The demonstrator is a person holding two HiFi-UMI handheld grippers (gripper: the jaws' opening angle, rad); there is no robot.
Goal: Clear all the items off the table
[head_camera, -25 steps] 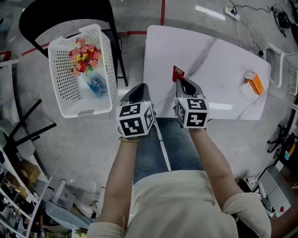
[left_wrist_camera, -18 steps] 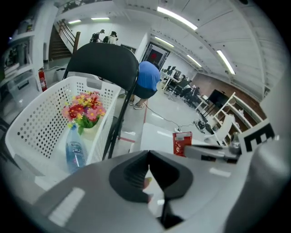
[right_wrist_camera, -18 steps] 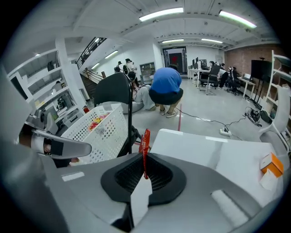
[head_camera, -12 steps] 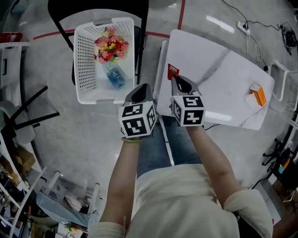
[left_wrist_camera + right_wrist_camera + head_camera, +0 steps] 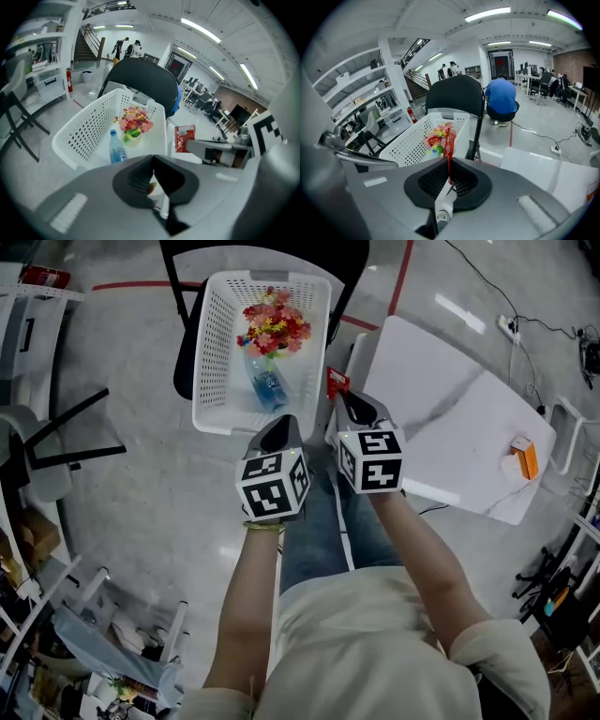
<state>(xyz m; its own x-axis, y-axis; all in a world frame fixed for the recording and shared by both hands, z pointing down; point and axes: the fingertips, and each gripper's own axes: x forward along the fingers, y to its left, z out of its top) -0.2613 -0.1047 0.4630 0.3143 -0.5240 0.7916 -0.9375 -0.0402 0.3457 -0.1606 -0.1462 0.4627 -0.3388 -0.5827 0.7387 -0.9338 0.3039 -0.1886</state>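
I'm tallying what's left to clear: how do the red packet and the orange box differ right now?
The red packet is pinched in the right gripper, in the air beside the white basket; the orange box lies on the table, ungripped. The packet is thin and flat; the box is a block. Neither is in the basket yet.

Right gripper [image 5: 343, 401] with red packet [image 5: 335, 382] moved off table [image 5: 450, 437], now just beside basket [image 5: 211, 352] right rim. Left gripper [image 5: 281, 424] moved along too, now near basket front rim.
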